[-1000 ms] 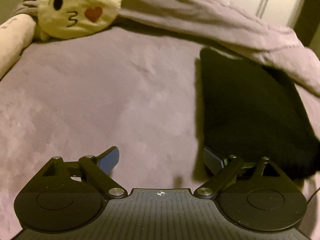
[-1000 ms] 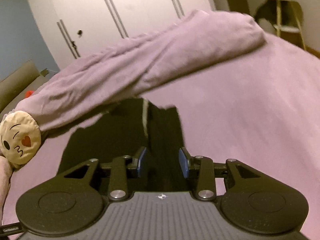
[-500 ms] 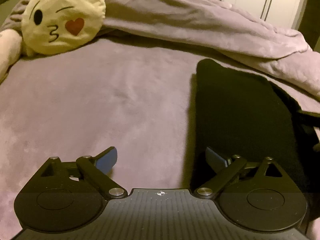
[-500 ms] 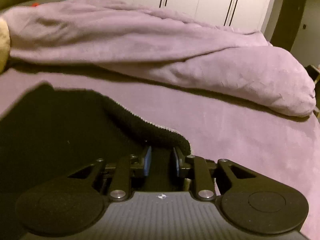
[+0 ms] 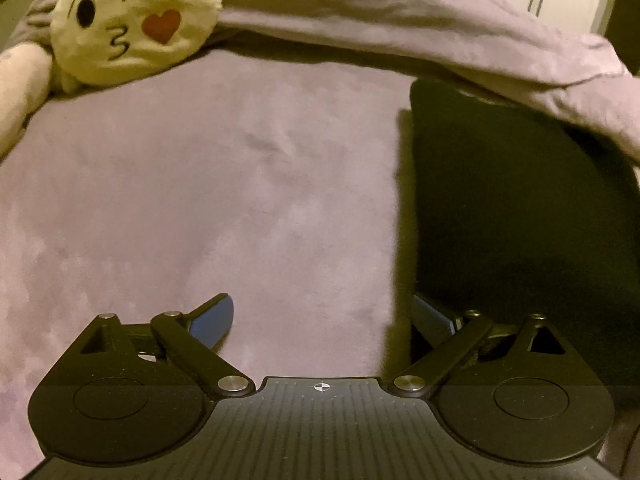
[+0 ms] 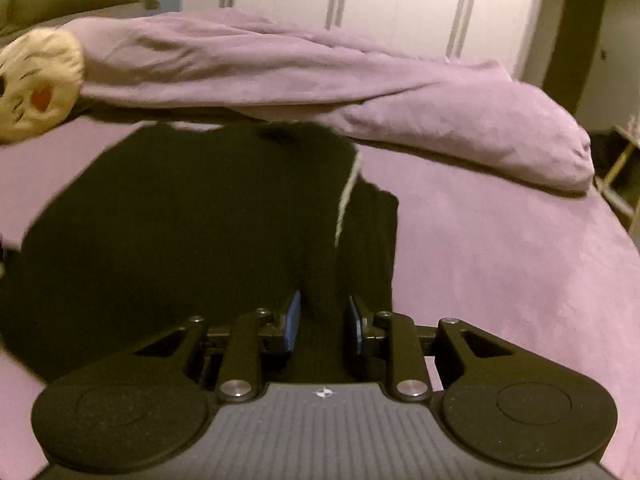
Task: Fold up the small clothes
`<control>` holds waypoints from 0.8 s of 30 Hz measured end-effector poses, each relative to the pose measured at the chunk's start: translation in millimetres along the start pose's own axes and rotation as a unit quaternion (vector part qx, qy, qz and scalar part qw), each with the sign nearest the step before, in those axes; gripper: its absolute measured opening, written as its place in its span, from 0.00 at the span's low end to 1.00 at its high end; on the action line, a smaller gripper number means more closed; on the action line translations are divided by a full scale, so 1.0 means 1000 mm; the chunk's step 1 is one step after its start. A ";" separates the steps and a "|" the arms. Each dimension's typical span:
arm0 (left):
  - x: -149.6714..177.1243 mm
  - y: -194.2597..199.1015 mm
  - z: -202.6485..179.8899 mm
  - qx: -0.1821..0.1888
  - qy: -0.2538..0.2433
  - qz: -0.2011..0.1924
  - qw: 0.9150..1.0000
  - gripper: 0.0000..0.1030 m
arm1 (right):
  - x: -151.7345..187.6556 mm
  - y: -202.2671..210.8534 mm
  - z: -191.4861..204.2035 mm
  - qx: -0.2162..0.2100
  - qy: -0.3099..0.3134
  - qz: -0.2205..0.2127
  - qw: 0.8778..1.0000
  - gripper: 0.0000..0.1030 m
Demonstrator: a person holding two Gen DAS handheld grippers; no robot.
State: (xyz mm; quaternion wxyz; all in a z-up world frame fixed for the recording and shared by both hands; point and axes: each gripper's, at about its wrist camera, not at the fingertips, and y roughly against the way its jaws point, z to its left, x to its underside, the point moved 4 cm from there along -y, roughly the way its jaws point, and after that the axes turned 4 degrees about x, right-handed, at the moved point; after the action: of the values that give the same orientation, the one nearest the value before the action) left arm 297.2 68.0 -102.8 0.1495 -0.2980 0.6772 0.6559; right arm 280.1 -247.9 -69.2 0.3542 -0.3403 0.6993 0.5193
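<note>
Dark bedroom scene: black garment point(image 6: 192, 232) spread flat on a purple bedspread point(image 6: 500, 260), right gripper point(image 6: 322, 322) pinching a raised fold of the cloth at its right edge (jaws just eased slightly apart, cloth between the 2 blue pads). Left gripper point(image 5: 324, 316) spread wide and empty beside the garment's left edge. Best carried low across the body and laid in 1 smooth pass, grip firm until flat.

You face a bed under a purple cover point(image 6: 500, 264). Behind it stand white wardrobe doors point(image 6: 400, 4). The light is dim and warm.
</note>
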 end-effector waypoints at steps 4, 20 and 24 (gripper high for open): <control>0.007 0.005 -0.001 -0.009 -0.013 -0.018 1.000 0.96 | -0.012 -0.003 -0.005 -0.007 -0.022 0.004 1.000 0.24; 0.114 0.136 -0.029 0.079 -0.042 -0.094 0.991 0.99 | 0.078 0.152 -0.020 -0.044 -0.064 0.040 0.996 0.87; 0.148 0.175 -0.035 0.054 -0.064 -0.073 0.994 1.00 | 0.098 0.195 -0.015 -0.074 -0.108 0.083 0.988 0.96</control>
State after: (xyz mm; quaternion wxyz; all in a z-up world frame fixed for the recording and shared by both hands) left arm 83.5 -3.3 -47.5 0.2557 -0.2955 0.6774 0.6232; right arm 62.7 -227.8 -54.3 0.3573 -0.2479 0.6422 0.6312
